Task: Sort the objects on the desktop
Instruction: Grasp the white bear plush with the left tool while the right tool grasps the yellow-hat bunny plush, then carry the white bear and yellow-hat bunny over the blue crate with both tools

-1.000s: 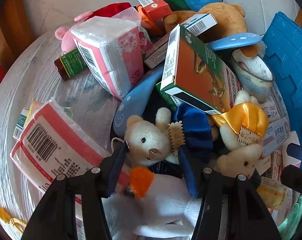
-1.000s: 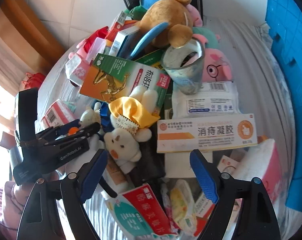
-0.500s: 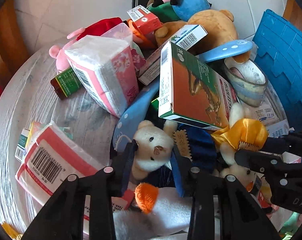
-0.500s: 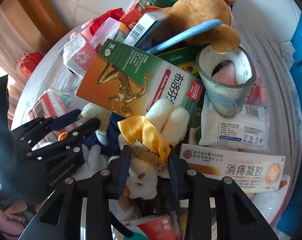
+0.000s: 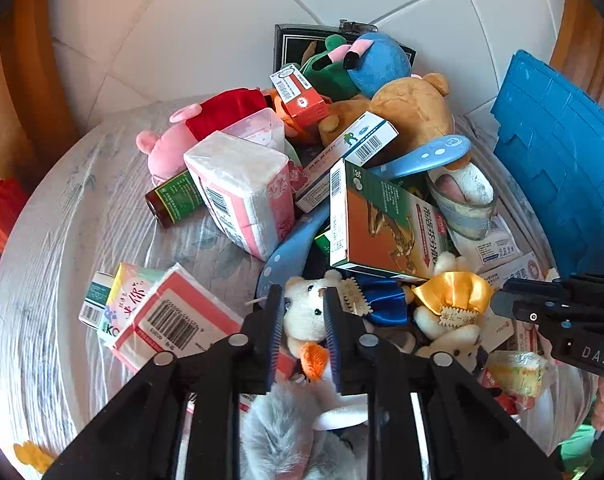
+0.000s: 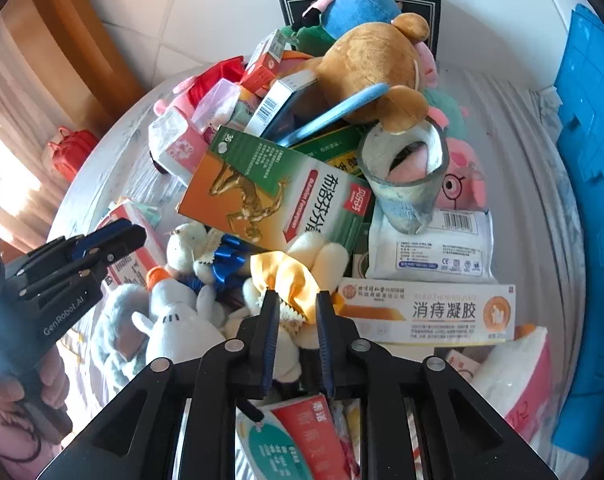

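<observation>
Two small white plush bears lie side by side in the heap on the round table (image 5: pixel 53 248), just below the green and orange medicine box (image 5: pixel 386 224). The left gripper (image 5: pixel 302 312) has its fingers pressed on the head of the bear with the blue ribbon (image 5: pixel 306 312). The right gripper (image 6: pixel 295 312) is closing its jaws on the bear with the yellow ribbon (image 6: pixel 297 280), and the pads already pinch the ribbon.
</observation>
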The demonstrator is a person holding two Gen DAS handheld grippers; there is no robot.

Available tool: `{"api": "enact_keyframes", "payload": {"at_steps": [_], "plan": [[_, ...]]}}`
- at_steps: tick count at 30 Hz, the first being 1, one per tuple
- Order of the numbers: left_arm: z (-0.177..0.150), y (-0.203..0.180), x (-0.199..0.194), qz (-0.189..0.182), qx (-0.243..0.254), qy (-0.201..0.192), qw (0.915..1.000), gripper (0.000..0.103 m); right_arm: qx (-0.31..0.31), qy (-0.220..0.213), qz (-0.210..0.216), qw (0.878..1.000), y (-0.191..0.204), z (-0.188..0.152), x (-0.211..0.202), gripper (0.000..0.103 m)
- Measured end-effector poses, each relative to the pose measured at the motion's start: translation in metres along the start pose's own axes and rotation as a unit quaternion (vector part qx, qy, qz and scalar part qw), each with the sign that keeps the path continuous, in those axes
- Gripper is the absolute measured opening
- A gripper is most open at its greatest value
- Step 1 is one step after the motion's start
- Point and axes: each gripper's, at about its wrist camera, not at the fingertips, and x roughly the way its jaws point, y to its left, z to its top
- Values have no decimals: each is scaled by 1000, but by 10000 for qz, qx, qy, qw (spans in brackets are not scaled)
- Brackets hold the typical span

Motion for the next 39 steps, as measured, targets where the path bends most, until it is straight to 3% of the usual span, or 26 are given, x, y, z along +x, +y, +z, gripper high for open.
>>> {"api": "enact_keyframes", "payload": {"at_steps": [2, 3, 7, 11, 14, 18, 19, 20, 22, 23, 30, 32, 36, 39], "plan": [[0, -3, 5, -2, 352, 108, 9993, 47, 53, 129, 20, 9999, 1, -2, 4, 44], [1, -5, 9, -22, 546, 168, 9984, 49, 78, 175, 51, 9998, 0, -4, 5, 50], [6, -8, 34, -423, 943, 668, 9924, 50, 237, 351, 119, 9990, -2, -14, 12, 51], [0, -12, 76, -642, 1247, 1348, 9809, 50, 420, 541, 192, 9975, -1, -14, 26, 51], [3, -7, 92, -891, 1113, 1537, 9778, 54, 451, 644, 98, 9969, 5, -13, 38, 59], [-1, -23, 101, -725, 1486, 1481, 9751, 55, 666, 803, 26, 9945, 2, -10, 61, 66], [-5, -30, 102, -598, 1637, 1422, 9744, 54, 688, 801, -41, 9944, 1, -10, 64, 62], [-10, -36, 101, -496, 1749, 1327, 9743, 43, 711, 779, -81, 9944, 1, -9, 65, 59], [-15, -40, 95, -609, 1664, 1221, 9766, 28, 735, 706, -104, 9947, -1, -7, 61, 45], [-15, -38, 91, -659, 1555, 1160, 9788, 28, 751, 644, -32, 9951, -1, -6, 55, 41], [-12, -22, 31, -846, 928, 523, 9907, 22, 492, 33, -17, 9988, 8, 4, 2, 40], [-12, -19, 13, -917, 786, 372, 9920, 3, 468, -162, -7, 9988, 8, 7, -13, 40], [-12, -20, -15, -851, 720, 82, 9937, 3, 458, -388, 6, 9982, 3, 7, -34, 40], [-14, -20, -17, -867, 479, 142, 9950, 3, 502, -411, 22, 9979, -1, 5, -44, 40]]}}
